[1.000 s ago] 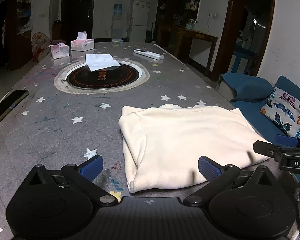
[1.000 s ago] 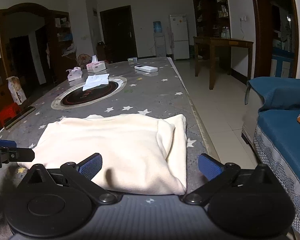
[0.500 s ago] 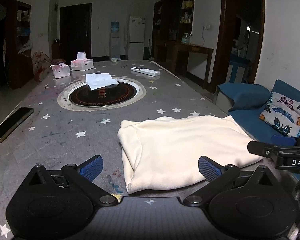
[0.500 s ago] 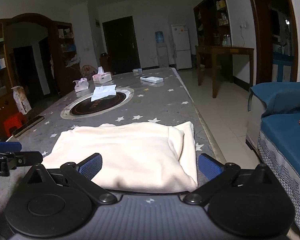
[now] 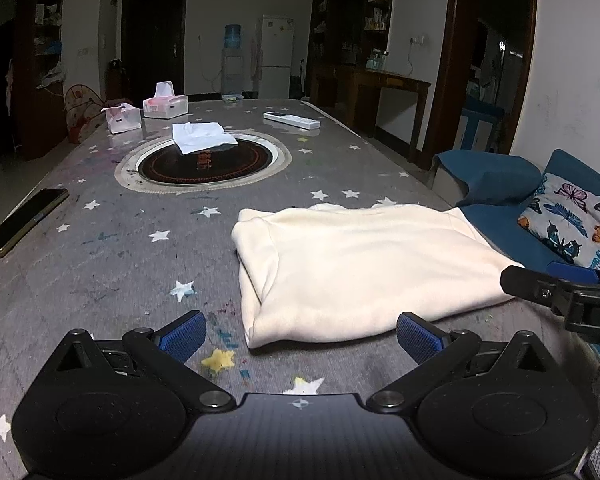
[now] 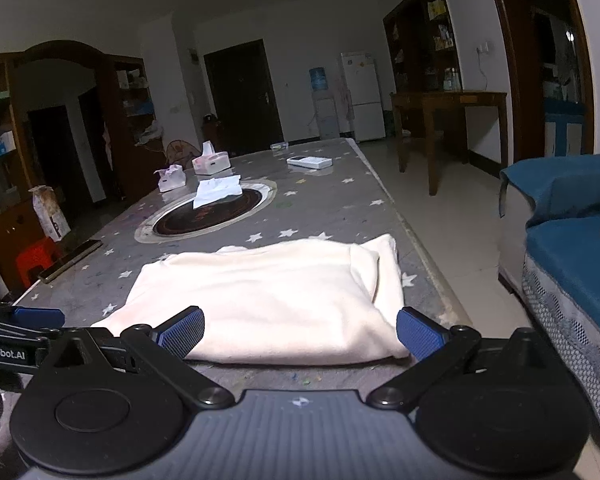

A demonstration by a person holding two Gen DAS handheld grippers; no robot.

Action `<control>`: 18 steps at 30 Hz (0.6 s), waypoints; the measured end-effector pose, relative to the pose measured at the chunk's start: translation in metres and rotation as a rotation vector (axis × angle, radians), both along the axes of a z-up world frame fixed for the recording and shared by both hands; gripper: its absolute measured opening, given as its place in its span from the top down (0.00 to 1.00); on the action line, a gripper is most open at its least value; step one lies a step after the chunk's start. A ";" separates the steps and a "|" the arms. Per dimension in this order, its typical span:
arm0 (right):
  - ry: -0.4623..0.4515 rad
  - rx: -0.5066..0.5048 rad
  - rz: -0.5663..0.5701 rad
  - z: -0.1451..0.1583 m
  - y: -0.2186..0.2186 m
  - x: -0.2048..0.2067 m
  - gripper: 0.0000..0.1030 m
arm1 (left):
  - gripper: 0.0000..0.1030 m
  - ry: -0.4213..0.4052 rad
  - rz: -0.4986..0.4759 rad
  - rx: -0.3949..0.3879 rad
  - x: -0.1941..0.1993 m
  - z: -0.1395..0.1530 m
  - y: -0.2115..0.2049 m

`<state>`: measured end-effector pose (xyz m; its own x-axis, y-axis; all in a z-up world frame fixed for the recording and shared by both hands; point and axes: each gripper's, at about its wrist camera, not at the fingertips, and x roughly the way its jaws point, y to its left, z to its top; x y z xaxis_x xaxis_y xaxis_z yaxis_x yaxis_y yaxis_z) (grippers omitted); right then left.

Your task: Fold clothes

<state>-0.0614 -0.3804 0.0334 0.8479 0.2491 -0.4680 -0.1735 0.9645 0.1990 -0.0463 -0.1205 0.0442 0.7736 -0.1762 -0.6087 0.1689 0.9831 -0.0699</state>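
Note:
A cream garment (image 5: 364, 268) lies folded into a flat rectangle on the grey star-patterned table (image 5: 108, 240); it also shows in the right wrist view (image 6: 268, 300). My left gripper (image 5: 300, 336) is open and empty, just in front of the garment's near left corner. My right gripper (image 6: 300, 330) is open and empty, held before the garment's near edge. The right gripper's finger shows at the right edge of the left wrist view (image 5: 540, 284), and the left gripper's finger at the left edge of the right wrist view (image 6: 24, 320).
A round black hotplate (image 5: 204, 158) with a white cloth (image 5: 200, 136) on it is set in the table's middle. Two tissue boxes (image 5: 164, 104), a remote (image 5: 292, 120) and a phone (image 5: 24, 220) lie around it. A blue sofa (image 6: 572, 256) stands to the right.
Both grippers have drawn back and risen from the garment, so it looks smaller and farther off. The garment has not moved.

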 end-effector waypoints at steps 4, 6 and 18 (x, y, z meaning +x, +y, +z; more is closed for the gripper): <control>0.005 -0.001 0.005 -0.002 0.003 -0.004 0.00 | 0.00 0.012 0.001 0.008 -0.003 -0.002 -0.001; 0.005 0.000 0.008 -0.002 0.006 -0.007 0.00 | 0.00 0.020 -0.001 0.005 -0.004 -0.003 0.000; 0.056 -0.022 0.087 -0.008 0.029 -0.013 0.00 | 0.00 0.037 -0.002 0.028 -0.012 -0.007 0.004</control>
